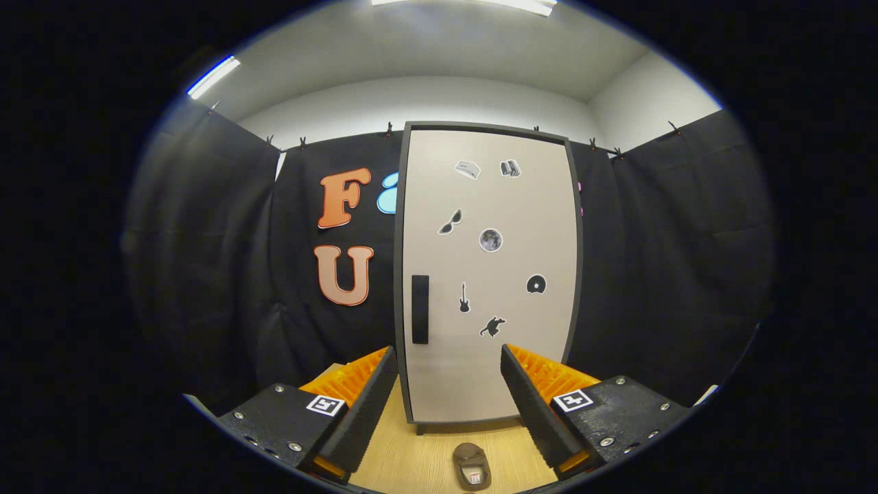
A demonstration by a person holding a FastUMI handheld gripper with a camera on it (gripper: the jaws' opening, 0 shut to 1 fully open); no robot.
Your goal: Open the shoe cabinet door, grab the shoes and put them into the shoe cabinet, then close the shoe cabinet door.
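Shoe cabinet (488, 274) first, or the claw?

— Start at the claw (449, 401). Its two fingers stand wide apart and hold nothing; each has a ribbed, saw-toothed inner face, with a small square marker on the block behind it.

— And the shoe?

— One shoe (471, 466), brownish and rounded, lies on the pale wood-grain table (411, 466), low between the fingers and nearer than their tips. It looks soft-sided, though it is too small to tell more.

— Then the cabinet?

— Straight ahead, beyond the fingertips, standing upright on the table. Its door (488, 384) is a flat, smooth, light-grey panel in a dark frame, and it is fully closed. A dark, narrow vertical handle (420, 309) sits near the door's left edge, above the tip of the left finger. Small dark stickers (490, 240) are scattered over the panel.

— So which step is in hand?

— The first, I'd judge: opening the door. Nothing is gripped and the door is untouched.

— What does the next move call for?

— Probably going forward and up to the left, so the open fingers bracket the handle, closing on it, then pulling in an arc. With the handle on the left, the hinges are likely on the right.
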